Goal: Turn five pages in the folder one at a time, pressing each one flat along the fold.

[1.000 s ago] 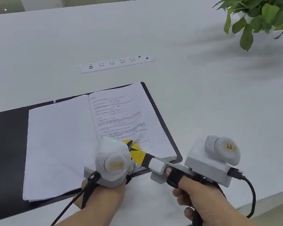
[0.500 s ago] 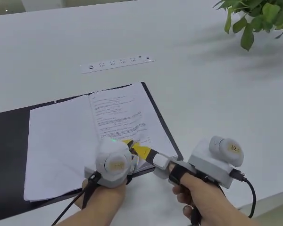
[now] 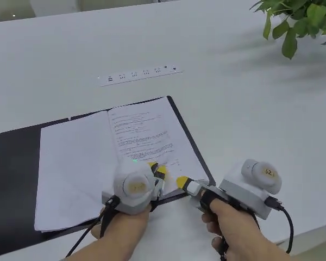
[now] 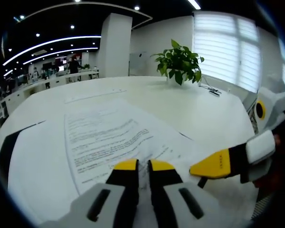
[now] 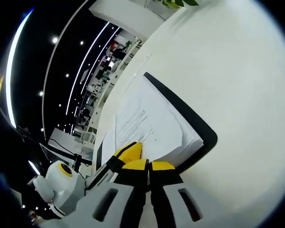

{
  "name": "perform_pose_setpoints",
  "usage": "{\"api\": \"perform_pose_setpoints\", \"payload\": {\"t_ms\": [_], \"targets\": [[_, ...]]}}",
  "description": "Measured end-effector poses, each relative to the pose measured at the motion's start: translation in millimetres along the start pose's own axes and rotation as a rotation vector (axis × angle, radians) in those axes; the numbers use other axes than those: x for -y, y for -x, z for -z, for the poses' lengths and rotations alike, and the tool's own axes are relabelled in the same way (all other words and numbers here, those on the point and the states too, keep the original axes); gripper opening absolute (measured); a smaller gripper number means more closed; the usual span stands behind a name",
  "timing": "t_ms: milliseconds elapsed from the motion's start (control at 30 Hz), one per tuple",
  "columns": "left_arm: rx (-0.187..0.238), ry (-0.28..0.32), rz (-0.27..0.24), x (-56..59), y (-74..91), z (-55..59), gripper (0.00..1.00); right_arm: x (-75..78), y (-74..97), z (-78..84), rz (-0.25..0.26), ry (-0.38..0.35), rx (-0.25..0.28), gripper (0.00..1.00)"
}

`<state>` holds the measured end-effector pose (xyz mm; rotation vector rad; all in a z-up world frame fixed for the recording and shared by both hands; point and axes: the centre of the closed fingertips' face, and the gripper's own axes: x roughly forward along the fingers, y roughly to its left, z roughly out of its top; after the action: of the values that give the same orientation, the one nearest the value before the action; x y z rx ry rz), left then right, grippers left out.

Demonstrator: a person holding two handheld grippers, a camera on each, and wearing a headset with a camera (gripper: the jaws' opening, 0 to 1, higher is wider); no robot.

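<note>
Folder [image 3: 13, 163] lies spread at bench's [image 3: 250, 98] near edge; left gripper [image 3: 158, 172], jaws nearly touching, over printed page's [image 3: 144, 136] lower corner; right gripper [image 3: 181, 182], jaws together, just beside.

The plant [image 3: 301, 16] is cut off at the top edge, and print on the page [image 3: 144, 138] is unreadably small.

Left claw [image 4: 138, 167] closed, right claw [image 5: 148, 167] closed, tips near each other
</note>
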<state>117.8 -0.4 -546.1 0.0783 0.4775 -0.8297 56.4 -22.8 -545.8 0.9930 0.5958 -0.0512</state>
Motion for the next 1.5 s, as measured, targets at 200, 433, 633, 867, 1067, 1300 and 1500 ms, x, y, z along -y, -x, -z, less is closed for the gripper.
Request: {"api": "perform_pose_setpoints", "payload": {"t_ms": [200,433,633,867,1067,1300,1500], "targets": [[-0.032,0.016,-0.002,-12.4,19.3,0.8,0.14,-7.8,3.5,-1.2,0.0,0.06,0.021,0.0],[-0.008,0.019,-0.012,-32.1,54.1,-9.8,0.21,-30.3,10.6,-6.9,-0.016,0.167,0.062,0.0],[0.036,0.023,-0.037,-54.4,89.2,-23.3,0.24,-65.2,18.5,-9.5,-0.05,0.311,0.105,0.0],[0.089,0.034,-0.079,-78.4,128.0,-34.6,0.24,-101.0,21.9,-2.8,-0.06,0.513,0.122,0.0],[0.113,0.045,-0.107,-95.6,153.0,-36.2,0.25,-123.5,20.0,7.3,-0.069,0.617,0.113,0.0],[0.133,0.063,-0.141,-112.8,178.6,-35.5,0.25,-147.8,15.0,27.6,-0.115,0.722,0.087,0.0],[0.155,0.075,-0.172,-127.4,196.9,-36.3,0.25,-163.2,4.7,43.2,-0.142,0.762,0.057,0.0]]}}
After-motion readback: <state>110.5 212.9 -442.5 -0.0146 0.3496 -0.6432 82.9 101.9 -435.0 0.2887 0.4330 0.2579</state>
